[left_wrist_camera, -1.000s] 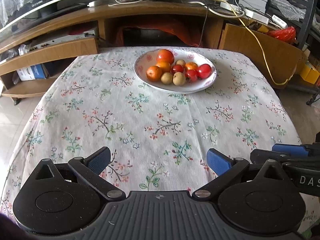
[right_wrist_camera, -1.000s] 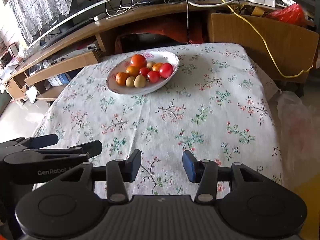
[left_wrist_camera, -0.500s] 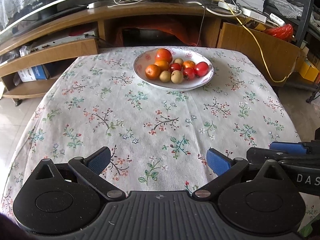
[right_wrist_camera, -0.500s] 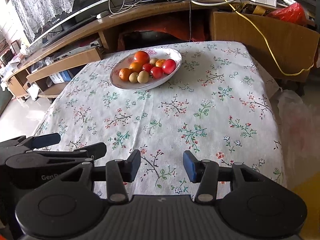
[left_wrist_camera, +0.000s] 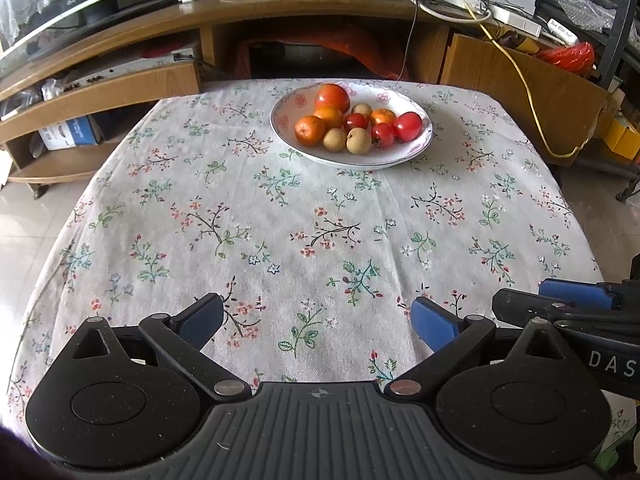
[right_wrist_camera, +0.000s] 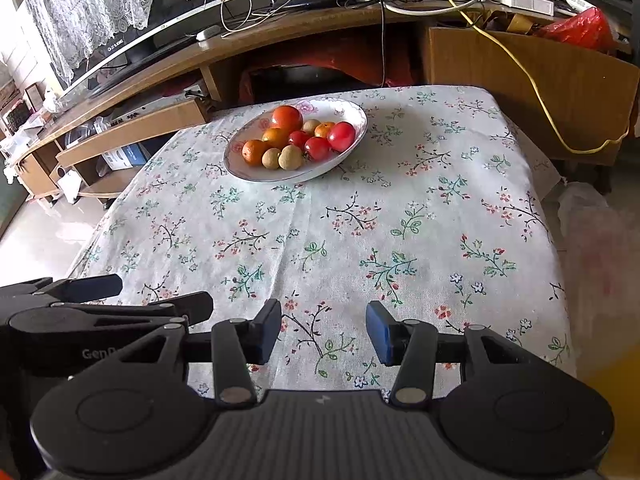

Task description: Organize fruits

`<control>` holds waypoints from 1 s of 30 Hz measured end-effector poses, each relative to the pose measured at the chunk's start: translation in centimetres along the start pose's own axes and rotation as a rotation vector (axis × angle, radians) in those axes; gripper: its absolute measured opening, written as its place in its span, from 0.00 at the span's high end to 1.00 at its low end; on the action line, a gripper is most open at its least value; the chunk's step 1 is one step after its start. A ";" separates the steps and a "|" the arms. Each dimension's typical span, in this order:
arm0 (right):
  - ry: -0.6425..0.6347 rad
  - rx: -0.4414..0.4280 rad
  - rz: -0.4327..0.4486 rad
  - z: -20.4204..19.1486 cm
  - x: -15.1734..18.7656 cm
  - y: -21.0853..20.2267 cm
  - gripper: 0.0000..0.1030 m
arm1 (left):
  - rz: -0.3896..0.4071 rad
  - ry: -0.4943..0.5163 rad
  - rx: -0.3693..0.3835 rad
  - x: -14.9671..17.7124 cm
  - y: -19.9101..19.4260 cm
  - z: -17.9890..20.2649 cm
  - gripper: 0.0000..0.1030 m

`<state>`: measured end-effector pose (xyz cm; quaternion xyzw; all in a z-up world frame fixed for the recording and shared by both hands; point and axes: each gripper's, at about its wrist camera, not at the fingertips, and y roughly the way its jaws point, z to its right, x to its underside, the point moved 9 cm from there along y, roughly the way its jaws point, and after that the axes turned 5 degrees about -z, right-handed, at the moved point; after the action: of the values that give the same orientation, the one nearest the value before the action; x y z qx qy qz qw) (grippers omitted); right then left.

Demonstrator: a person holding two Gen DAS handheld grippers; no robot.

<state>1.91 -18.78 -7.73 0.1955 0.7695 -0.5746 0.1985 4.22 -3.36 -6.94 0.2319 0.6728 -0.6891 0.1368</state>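
A white plate stands at the far side of the table with the floral cloth. It holds several fruits: oranges, red tomatoes and small tan fruits. My left gripper is open and empty over the near edge. My right gripper is open and empty beside it; it also shows at the right in the left wrist view.
A wooden TV cabinet stands behind the table with cables and a yellow cord. A red bag lies at the back right. Tiled floor lies left of the table.
Both grippers have drawn back from the plate, so more of the table shows. Both stay open and empty.
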 end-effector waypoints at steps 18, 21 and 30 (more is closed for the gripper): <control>-0.002 -0.004 -0.008 -0.1 0.2 0.3 0.55 | 0.022 0.012 -0.017 0.0 -0.1 0.0 0.02; -0.002 -0.004 -0.009 -0.1 0.2 0.3 0.55 | 0.023 0.013 -0.017 0.0 -0.1 0.0 0.02; -0.002 -0.004 -0.009 -0.1 0.2 0.4 0.55 | 0.036 0.021 -0.028 0.0 -0.2 0.1 0.02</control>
<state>1.94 -18.57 -8.10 0.1910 0.7715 -0.5741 0.1970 4.15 -3.42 -6.77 0.2491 0.6795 -0.6746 0.1452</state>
